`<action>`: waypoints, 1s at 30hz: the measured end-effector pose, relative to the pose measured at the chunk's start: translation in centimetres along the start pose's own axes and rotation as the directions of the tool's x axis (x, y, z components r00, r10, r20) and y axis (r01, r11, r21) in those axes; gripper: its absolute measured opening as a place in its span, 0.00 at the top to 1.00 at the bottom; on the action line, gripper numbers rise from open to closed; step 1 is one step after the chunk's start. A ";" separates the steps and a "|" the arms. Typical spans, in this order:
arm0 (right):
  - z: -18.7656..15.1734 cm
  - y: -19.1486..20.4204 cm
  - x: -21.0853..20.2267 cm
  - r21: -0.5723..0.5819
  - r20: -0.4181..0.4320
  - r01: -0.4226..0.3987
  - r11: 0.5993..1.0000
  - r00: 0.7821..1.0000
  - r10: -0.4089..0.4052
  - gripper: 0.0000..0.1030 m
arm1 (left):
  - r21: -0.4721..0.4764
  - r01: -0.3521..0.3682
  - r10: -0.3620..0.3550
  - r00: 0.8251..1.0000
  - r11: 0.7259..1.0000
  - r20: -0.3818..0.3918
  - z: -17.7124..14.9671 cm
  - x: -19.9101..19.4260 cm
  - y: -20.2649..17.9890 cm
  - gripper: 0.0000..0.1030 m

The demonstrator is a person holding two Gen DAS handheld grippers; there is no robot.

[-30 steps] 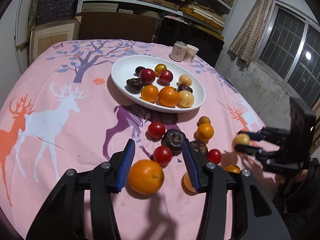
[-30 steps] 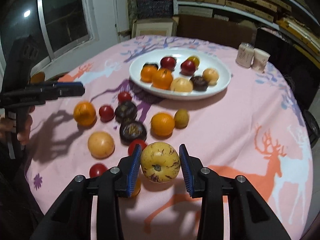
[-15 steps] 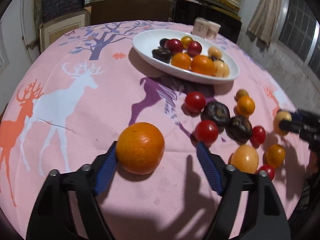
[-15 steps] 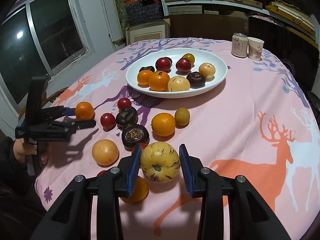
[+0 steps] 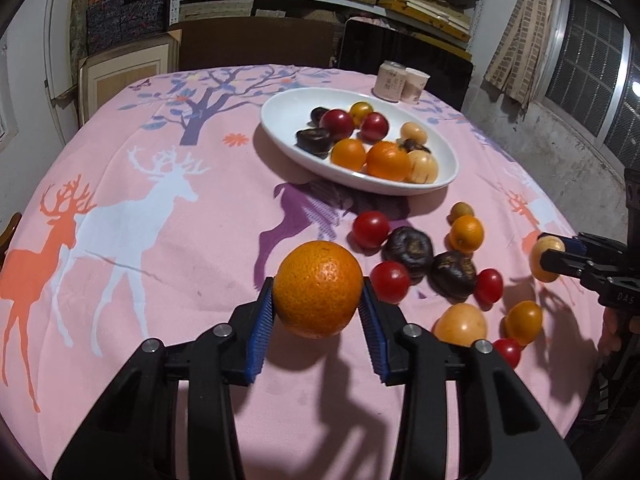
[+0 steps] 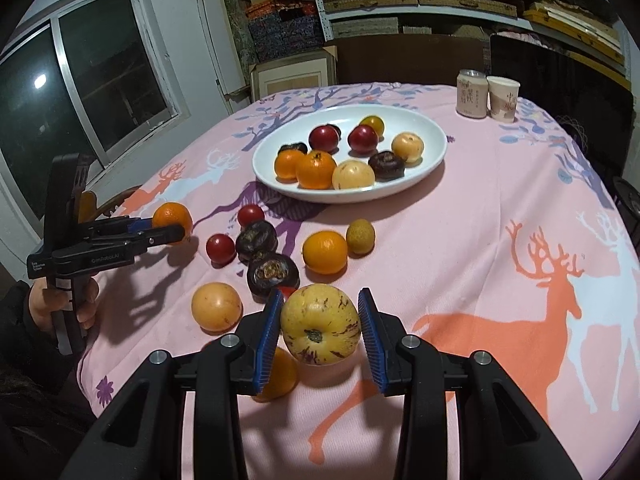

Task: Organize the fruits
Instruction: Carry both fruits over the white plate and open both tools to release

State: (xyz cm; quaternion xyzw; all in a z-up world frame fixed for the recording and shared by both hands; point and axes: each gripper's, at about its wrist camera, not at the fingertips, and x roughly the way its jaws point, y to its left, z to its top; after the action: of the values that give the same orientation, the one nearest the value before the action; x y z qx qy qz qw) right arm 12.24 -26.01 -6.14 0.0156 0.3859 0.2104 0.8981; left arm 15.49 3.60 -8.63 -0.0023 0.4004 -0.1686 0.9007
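Note:
My left gripper is closing its jaws, and its blue pads press both sides of a large orange. The right wrist view shows that orange held just above the cloth. My right gripper is shut on a yellow speckled fruit, lifted over the loose fruit. A white oval plate farther back holds several oranges, red, dark and pale fruits. Red tomatoes, dark fruits and small oranges lie loose between the plate and the grippers.
A can and a paper cup stand behind the plate. The round table wears a pink deer-print cloth. A person's hand grips the left tool's handle. Shelves and windows line the walls.
The left gripper's jaws spread wide around the orange, then closed on it and raised it off the cloth. The right gripper kept hold of the yellow fruit and rolled slightly.

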 end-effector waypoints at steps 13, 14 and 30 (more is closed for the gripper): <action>9.2 -0.5 -0.2 -0.021 0.198 0.091 0.996 0.976 -0.085 0.63 | 0.019 0.010 -0.011 0.998 1.000 0.066 9.1 1.1 -1.1 0.61; 10.2 -0.7 0.9 -0.018 0.200 0.100 0.995 0.975 -0.095 0.63 | -0.001 0.014 -0.014 0.998 1.000 0.063 10.2 2.1 -0.7 0.61; 13.5 -1.3 8.8 0.019 0.137 0.073 0.997 0.988 -0.075 0.33 | -0.127 0.021 -0.018 1.000 0.992 0.024 15.7 8.7 2.0 0.31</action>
State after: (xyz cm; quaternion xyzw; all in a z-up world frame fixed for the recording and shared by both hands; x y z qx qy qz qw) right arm 27.55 -21.99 -2.98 0.0221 0.3247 0.1724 0.9297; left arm 32.83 0.74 -4.46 -0.0656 0.3999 -0.1516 0.9016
